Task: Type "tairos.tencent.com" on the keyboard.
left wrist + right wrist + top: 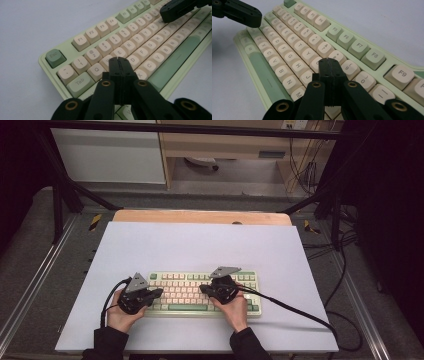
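Observation:
A pale green keyboard with cream keys lies near the front of the white mat. My left gripper hovers over the keyboard's left end, jaws shut with nothing between them. In the left gripper view its tip sits just above the keys around W and S of the keyboard. My right gripper is over the middle of the keyboard, also shut and empty. In the right gripper view its tip hangs over the keys near I and K of the keyboard.
The mat covers a wooden table inside a black frame. The right gripper's cable trails off across the mat to the right front. A cabinet and desk stand beyond the table.

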The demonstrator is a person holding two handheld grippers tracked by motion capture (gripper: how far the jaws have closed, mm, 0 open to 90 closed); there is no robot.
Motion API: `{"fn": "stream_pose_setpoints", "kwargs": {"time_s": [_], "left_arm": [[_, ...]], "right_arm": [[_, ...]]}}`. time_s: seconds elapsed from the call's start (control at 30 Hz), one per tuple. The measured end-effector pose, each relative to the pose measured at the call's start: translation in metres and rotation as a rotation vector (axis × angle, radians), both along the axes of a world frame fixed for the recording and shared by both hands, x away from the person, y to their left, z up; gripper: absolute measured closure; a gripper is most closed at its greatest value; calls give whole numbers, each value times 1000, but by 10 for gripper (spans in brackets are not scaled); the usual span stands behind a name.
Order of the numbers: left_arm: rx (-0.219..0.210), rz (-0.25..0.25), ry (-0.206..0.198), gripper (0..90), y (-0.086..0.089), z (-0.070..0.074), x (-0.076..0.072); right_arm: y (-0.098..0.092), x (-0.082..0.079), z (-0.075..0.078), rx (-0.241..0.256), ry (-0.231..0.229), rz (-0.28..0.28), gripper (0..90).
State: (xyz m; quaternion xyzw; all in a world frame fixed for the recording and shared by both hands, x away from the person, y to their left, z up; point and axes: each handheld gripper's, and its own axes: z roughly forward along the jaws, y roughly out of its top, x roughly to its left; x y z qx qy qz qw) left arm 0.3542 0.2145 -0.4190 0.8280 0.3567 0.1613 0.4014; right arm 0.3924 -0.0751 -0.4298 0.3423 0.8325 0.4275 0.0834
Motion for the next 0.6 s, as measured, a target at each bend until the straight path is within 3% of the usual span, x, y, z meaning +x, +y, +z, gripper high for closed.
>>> {"fn": "stream_pose_setpoints", "kwargs": {"time_s": [0.6], "left_arm": [[-2, -2, -6, 898, 0, 1, -1]], "right_arm": [[2, 1, -1, -23, -9, 5, 900]]}}
